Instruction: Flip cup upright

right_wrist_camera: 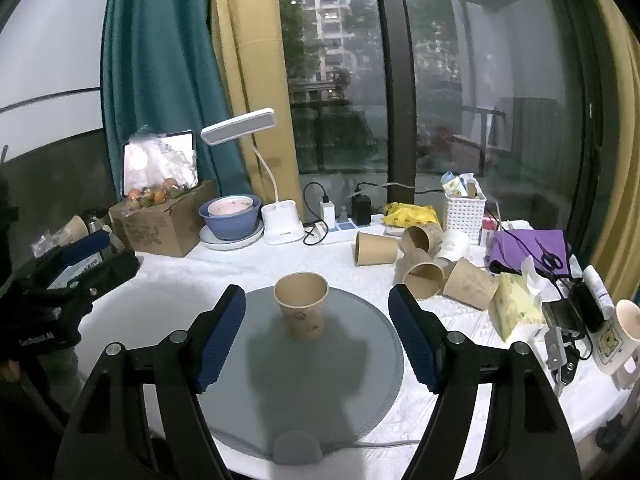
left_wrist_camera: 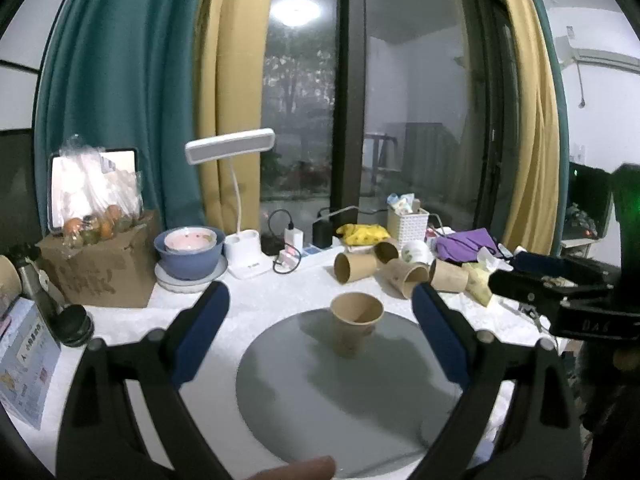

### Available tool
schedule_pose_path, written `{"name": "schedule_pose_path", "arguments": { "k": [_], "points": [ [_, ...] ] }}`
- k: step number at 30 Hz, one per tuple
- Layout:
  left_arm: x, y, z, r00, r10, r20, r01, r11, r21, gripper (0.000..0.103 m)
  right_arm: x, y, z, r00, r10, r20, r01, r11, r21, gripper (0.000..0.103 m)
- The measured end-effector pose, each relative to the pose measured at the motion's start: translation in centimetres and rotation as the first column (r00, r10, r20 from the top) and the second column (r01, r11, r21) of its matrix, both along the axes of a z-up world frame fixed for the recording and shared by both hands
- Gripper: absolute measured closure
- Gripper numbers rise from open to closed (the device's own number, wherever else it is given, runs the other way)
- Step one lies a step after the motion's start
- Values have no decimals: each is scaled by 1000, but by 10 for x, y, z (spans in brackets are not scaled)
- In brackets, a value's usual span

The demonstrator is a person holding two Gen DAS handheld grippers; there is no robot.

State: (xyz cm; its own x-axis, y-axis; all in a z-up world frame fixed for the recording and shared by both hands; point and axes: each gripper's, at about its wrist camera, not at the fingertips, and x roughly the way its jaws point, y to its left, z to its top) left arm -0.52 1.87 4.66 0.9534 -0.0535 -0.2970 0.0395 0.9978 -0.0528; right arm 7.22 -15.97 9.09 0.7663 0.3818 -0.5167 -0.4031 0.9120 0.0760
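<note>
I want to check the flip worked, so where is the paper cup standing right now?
In both wrist views the paper cup stands upright, mouth up, on the round grey mat, ahead of both open grippers and nearer than the tipped cups.

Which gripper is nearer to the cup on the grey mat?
Hard to call; neither is clearly nearer. Left gripper and right gripper both stand open, each short of the upright cup on the mat, touching nothing.

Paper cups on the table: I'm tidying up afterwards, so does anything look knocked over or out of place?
Yes. The cup on the grey mat stands upright, but behind it several paper cups lie tipped on their sides in a loose heap on the white tablecloth. Nothing looks spilled.
</note>
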Motion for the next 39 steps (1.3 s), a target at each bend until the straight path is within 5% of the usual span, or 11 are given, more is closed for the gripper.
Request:
{"name": "schedule_pose_path", "arguments": {
  "k": [39],
  "points": [
    [-4, -9, -1, 1000, -18, -23, 18, 1000, -6, 9, -4, 5, 1, 1000, 3, 1, -3, 1000, -5, 26]
  ]
}}
